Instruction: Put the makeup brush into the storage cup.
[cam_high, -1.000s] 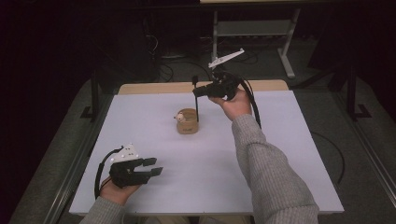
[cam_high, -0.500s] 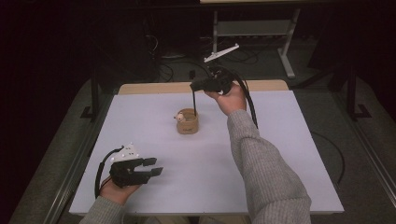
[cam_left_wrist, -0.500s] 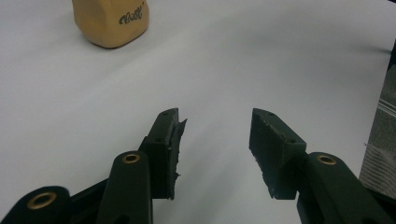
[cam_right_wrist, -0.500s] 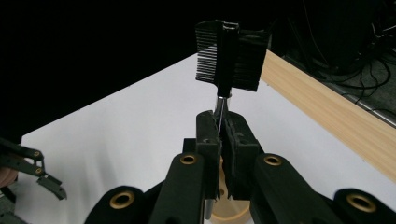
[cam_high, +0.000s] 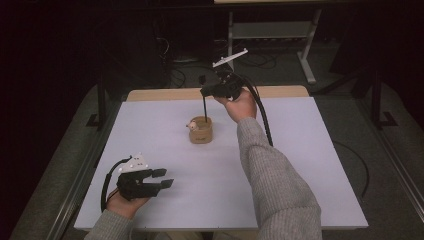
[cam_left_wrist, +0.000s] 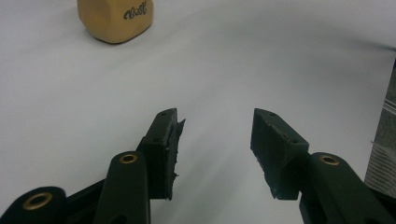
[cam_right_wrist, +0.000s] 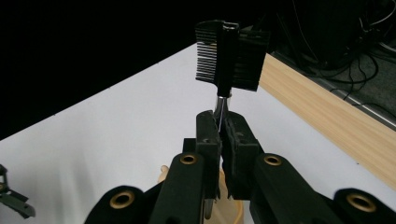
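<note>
Brush-comb tool (cam_right_wrist: 227, 58): thin dark handle, comb teeth on one side of the head and brush on the other. It stands upright over the tan wooden holder (cam_high: 201, 131), lower end at or just inside the cup's mouth; which of the two I cannot tell. Holder sits mid-table on the white table (cam_high: 310, 165), toward the far half, something small and pale at its rim.

Change: a second ago the tool hung over the table's far edge, behind and right of the holder. Now it is above the holder. Reads as the stow step nearly lined up; lowering and release are not done.

Right gripper (cam_high: 206, 92): clamped on the tool's metal shaft just below the head, pads (cam_right_wrist: 208, 135) pressed together with only the shaft between.

Left gripper (cam_high: 167, 178): near the table's near-left corner, well apart from the holder. Fingers (cam_left_wrist: 164, 140) stand roughly half apart, nothing between them, touching nothing; in the same spot as a second ago.
</note>
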